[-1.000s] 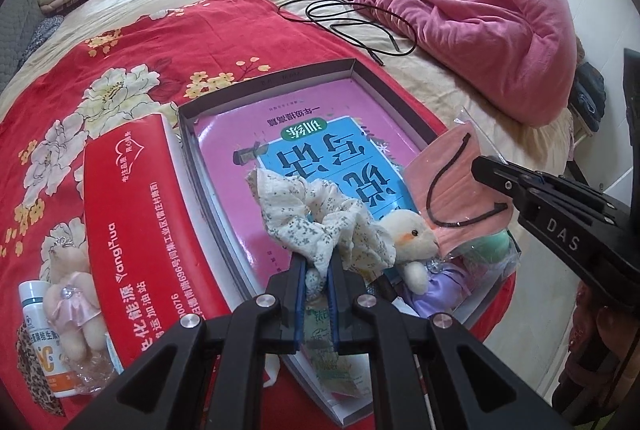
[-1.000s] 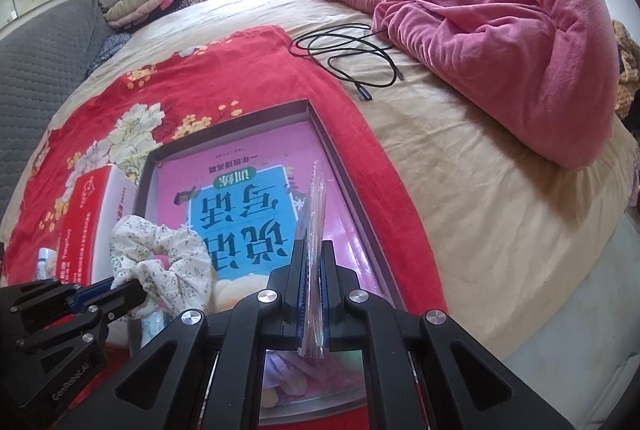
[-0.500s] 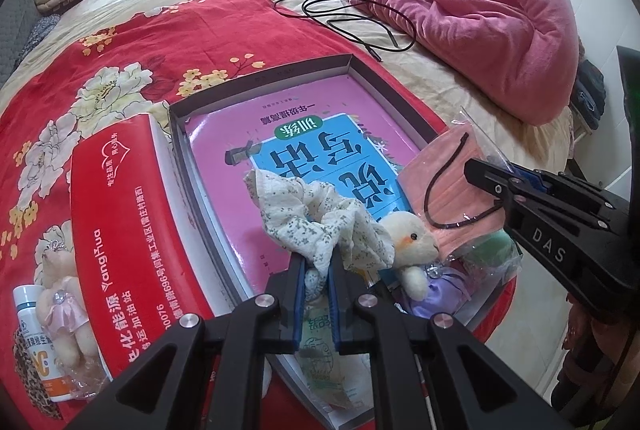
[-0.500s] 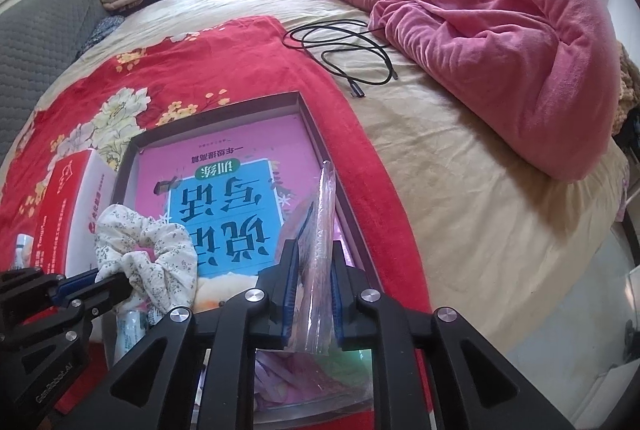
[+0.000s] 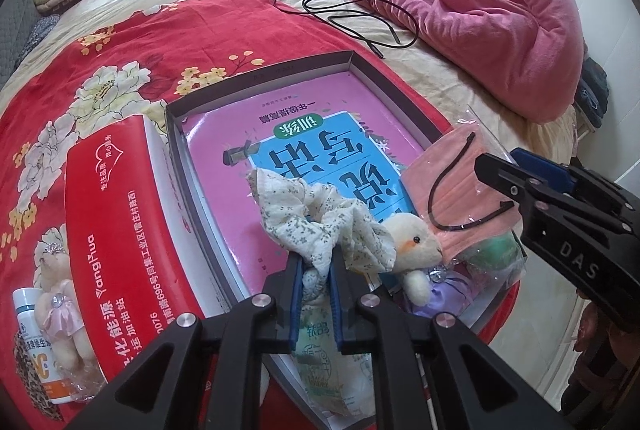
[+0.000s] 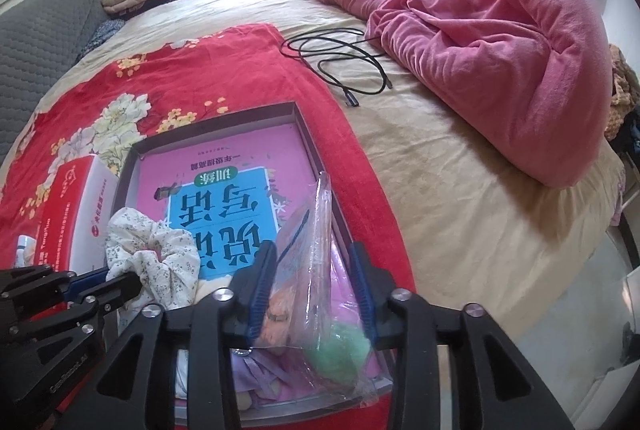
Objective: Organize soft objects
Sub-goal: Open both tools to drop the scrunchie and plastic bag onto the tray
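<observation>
Left wrist view:
- My left gripper (image 5: pixel 314 270) is clenched on the floral scrunchie (image 5: pixel 320 218); the fabric is pinched between the blue pads and bunches up above them.
- The scrunchie hangs over the near half of the grey box (image 5: pixel 256 77), above the pink and blue book (image 5: pixel 304 149) that lies flat inside it.
- A small cream plush toy (image 5: pixel 412 246) lies in the box just right of the scrunchie, touching it.
- The bagged pink mask (image 5: pixel 460 185) leans over the right wall of the box; my right gripper (image 5: pixel 516 169) is at its right edge.
- A red carton (image 5: pixel 116 230) lies just left of the box on the red floral blanket (image 5: pixel 168 41).
- A second plush toy (image 5: pixel 60 306) and a white bottle (image 5: pixel 32 342) sit at the carton's left.

Right wrist view:
- My right gripper (image 6: pixel 314 278) has just been opening. Its jaws stand apart, released; the clear bag with the mask (image 6: pixel 308 254) stands between them, close to the left pad, and I cannot tell if it touches.
- The bag rests in the box's (image 6: pixel 216 121) near right corner, over a green soft item (image 6: pixel 344 346).
- My left gripper (image 6: pixel 120 282) holds the scrunchie (image 6: pixel 152 258) at the lower left, over the box.
- A black cable (image 6: pixel 340 65) and a pink quilt (image 6: pixel 500 41) lie further back on the bed.
</observation>
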### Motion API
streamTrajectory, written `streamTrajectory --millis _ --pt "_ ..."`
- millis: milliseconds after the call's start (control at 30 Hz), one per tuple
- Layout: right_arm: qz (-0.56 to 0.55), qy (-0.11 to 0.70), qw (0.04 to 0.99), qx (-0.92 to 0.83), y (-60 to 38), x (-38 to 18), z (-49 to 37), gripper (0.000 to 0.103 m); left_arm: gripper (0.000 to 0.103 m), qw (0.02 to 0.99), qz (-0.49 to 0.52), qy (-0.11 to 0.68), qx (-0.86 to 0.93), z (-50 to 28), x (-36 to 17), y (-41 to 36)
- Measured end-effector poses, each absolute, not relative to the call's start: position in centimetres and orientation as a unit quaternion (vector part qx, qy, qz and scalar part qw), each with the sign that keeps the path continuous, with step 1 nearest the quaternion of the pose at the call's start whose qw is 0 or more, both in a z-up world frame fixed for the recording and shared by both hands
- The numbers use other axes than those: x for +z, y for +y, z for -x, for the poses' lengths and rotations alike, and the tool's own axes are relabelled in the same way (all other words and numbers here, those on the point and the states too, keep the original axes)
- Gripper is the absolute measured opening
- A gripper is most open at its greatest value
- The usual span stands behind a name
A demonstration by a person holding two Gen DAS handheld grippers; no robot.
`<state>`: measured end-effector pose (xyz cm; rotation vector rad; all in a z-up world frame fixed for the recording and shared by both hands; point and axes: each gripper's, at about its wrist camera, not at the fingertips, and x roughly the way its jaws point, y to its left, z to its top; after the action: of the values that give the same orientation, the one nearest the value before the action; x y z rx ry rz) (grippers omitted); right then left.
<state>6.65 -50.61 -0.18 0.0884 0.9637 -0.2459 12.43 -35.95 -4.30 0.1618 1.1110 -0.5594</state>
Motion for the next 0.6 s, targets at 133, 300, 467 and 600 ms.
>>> streamTrajectory --millis 133,300,467,600 --pt "-0.042 0.458 0.88 -0.123 -50.7 0.2 -6.3 0.05 0.017 0.808 -0.068 0.522 -0.264 -12.5 -4.3 -35.8" --pt "-0.042 0.451 0.882 -0.127 -50.9 0.9 -5.6 0.055 0.024 0.808 -0.058 0.518 -0.276 -12.5 -3.8 -35.8" --pt "-0.046 0.446 0.883 -0.139 -51.6 1.4 -4.7 0.056 0.034 0.807 -0.052 0.518 -0.279 -12.4 -3.6 -35.7" --pt "-0.044 0.443 0.884 -0.143 -51.8 1.7 -4.3 0.057 0.052 0.811 -0.048 0.509 -0.284 -12.1 -2.9 -35.4"
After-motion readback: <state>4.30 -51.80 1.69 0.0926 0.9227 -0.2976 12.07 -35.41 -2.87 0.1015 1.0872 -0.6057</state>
